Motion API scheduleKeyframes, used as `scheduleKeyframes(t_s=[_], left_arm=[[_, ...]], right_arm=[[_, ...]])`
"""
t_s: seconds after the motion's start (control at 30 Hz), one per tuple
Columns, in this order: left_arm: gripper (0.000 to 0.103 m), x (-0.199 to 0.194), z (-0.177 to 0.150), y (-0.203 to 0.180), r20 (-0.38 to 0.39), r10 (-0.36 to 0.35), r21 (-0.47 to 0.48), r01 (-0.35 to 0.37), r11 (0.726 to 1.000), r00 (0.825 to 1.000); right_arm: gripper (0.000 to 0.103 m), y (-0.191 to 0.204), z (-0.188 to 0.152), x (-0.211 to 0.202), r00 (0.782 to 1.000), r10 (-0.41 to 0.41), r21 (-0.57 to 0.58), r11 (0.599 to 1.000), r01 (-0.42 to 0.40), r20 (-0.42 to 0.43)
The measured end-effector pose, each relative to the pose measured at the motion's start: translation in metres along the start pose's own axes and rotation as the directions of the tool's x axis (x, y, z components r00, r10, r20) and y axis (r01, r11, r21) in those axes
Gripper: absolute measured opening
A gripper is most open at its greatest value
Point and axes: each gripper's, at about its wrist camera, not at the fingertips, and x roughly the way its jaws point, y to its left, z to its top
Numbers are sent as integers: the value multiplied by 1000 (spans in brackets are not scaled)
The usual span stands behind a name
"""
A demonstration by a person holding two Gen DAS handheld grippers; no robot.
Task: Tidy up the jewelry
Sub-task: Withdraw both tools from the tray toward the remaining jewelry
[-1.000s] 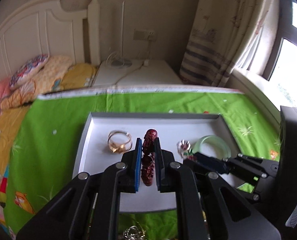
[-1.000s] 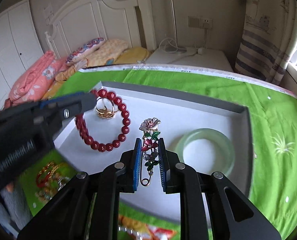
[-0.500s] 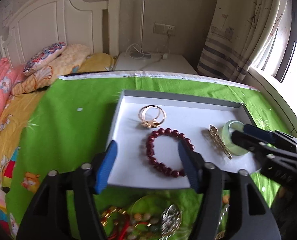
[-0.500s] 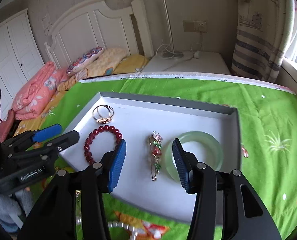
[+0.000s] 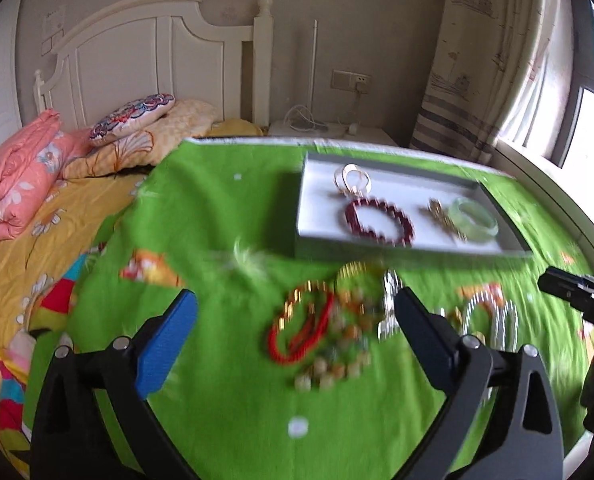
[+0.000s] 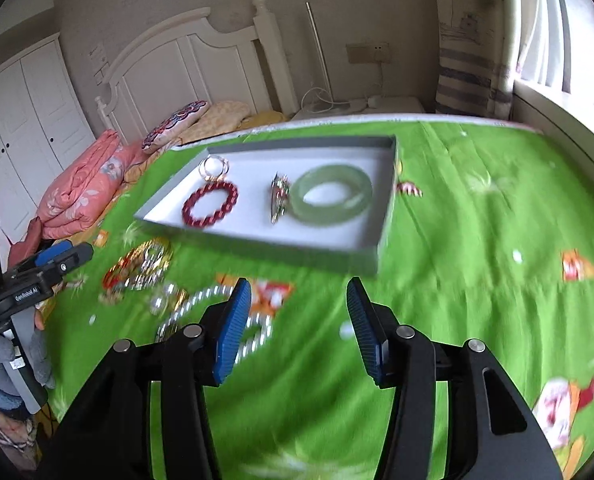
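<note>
A grey tray point(image 5: 377, 250) on the green sheet holds gold rings point(image 5: 353, 178), a dark red bead bracelet point(image 5: 379, 220), a flower brooch point(image 5: 445, 216) and a green jade bangle point(image 5: 473, 220). My left gripper point(image 5: 293, 300) hovers over a blurred pile of loose jewelry point(image 5: 321, 328); its jaws are still opening wide, with nothing gripped. In the right wrist view the tray point(image 6: 297, 254), bracelet point(image 6: 210, 204), brooch point(image 6: 280, 196) and bangle point(image 6: 331, 194) lie ahead. My right gripper point(image 6: 297, 284) is open over bare sheet, a pearl strand point(image 6: 193, 308) at its left.
A folded pink quilt point(image 5: 13, 184), pillows point(image 5: 133, 116) and a white headboard point(image 5: 157, 60) lie at the left and back. A white nightstand point(image 6: 361, 106) and a curtain point(image 5: 489, 60) stand behind the tray. A gloved hand point(image 6: 1, 364) holds the left gripper.
Both grippers let go: the left released the red bracelet, the right the brooch, both left lying in the tray. Both opened and drew back from the tray over the loose jewelry.
</note>
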Motion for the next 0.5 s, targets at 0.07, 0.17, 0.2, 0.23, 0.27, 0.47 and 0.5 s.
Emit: scheduleKeyframes(t_s=[0.07,0.17,0.2,0.23,0.27,0.47,0.5], left_arm=[[98,-1,-14,3,-11,-9,3,9,1000,1000],[98,-1,-22,14,-22,-42,-44,41,998,999],[98,-2,-23,19,-9,-54,-68,54,996,998],[98,-2,-23,24,-1,-71,-94,71,993,997],[98,-1,-23,29,1,-93,-118,93,989,996],[97,3,-27,52,-6,-143,-245,137,960,990],[97,4,-27,47,-21,-140,-217,132,967,990]], right_arm=[[49,6,-9,-3,1000,12,-22,1000,-13,-7],[49,17,-18,-4,1000,14,-79,997,-15,-14],[49,22,-20,-5,1000,21,-90,996,-22,-14],[49,23,-20,-6,1000,25,-92,995,-26,-12],[49,24,-20,-6,999,32,-94,995,-33,-13],[49,31,-27,-1,999,29,-120,992,-34,-43],[49,34,-28,0,999,24,-135,990,-30,-46]])
